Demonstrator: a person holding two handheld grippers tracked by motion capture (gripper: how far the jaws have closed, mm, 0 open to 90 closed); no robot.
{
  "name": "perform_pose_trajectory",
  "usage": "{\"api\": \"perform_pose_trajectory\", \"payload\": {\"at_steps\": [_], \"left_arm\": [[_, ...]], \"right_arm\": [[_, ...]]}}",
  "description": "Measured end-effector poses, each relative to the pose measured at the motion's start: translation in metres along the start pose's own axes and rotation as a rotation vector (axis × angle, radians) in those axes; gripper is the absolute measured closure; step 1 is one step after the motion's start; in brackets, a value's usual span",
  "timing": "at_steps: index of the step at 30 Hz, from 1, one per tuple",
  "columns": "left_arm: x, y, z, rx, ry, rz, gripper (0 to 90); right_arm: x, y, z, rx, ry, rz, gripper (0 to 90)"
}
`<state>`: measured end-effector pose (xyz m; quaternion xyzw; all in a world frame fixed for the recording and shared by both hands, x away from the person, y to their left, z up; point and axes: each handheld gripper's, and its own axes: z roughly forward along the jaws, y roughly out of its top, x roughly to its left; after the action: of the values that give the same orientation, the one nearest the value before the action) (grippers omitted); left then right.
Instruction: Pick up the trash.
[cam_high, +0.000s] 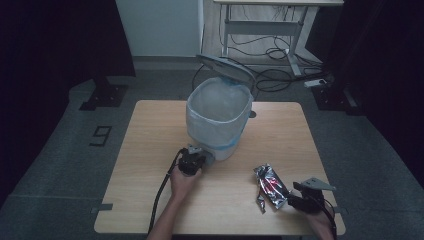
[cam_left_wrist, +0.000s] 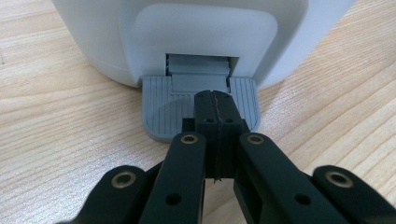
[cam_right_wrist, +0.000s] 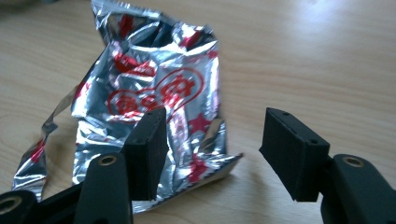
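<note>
Your left tool (cam_left_wrist: 215, 105) is closed, tips pressing the grey pedal (cam_left_wrist: 163, 109) of the white bin (cam_high: 218, 117), whose lid (cam_high: 225, 67) stands up. Your right tool (cam_right_wrist: 212, 154) gapes, nothing clamped, over the foil wrapper (cam_right_wrist: 154, 98) lying on the bench (cam_high: 150, 145).

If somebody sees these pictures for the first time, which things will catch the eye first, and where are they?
First the white pedal bin at the middle of the wooden table, its lid raised. The left gripper, jaws shut, presses on the grey pedal at the bin's foot. Near the table's front right lies a crumpled silver and red foil wrapper, with the open right gripper at its lower corner.
</note>
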<state>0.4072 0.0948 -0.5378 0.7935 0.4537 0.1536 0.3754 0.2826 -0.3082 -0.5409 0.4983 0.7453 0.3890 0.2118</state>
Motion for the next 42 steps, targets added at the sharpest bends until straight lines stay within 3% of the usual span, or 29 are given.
{"api": "perform_pose_trajectory", "payload": {"at_steps": [5, 10, 16, 21, 22, 25, 32, 42], "left_arm": [[0.000, 0.001, 0.000, 0.006, 0.003, -0.001, 90.0], [-0.001, 0.001, 0.000, 0.008, 0.004, 0.000, 90.0], [-0.001, 0.001, 0.000, 0.008, 0.006, 0.001, 90.0], [-0.001, 0.001, 0.000, 0.006, 0.006, 0.000, 90.0], [-0.001, 0.001, 0.000, 0.005, 0.006, 0.001, 90.0], [-0.001, 0.000, 0.000, 0.004, 0.006, 0.001, 90.0], [-0.002, 0.001, 0.000, 0.004, 0.011, 0.003, 90.0], [-0.001, 0.001, 0.000, 0.004, 0.008, -0.002, 90.0]], "right_arm": [[0.006, -0.004, 0.011, 0.061, -0.006, -0.021, 41.7], [0.010, -0.004, 0.012, 0.070, -0.012, -0.032, 46.2], [0.010, -0.004, 0.010, 0.077, -0.041, -0.050, 65.1], [0.011, -0.003, 0.010, 0.084, -0.055, -0.060, 69.6], [0.013, -0.002, 0.010, 0.082, -0.072, -0.070, 74.7], [0.013, -0.002, 0.010, 0.081, -0.082, -0.074, 79.0], [0.007, 0.000, 0.007, 0.046, -0.082, -0.027, 88.2], [-0.003, 0.004, -0.011, -0.035, -0.037, 0.018, 89.3]]}}
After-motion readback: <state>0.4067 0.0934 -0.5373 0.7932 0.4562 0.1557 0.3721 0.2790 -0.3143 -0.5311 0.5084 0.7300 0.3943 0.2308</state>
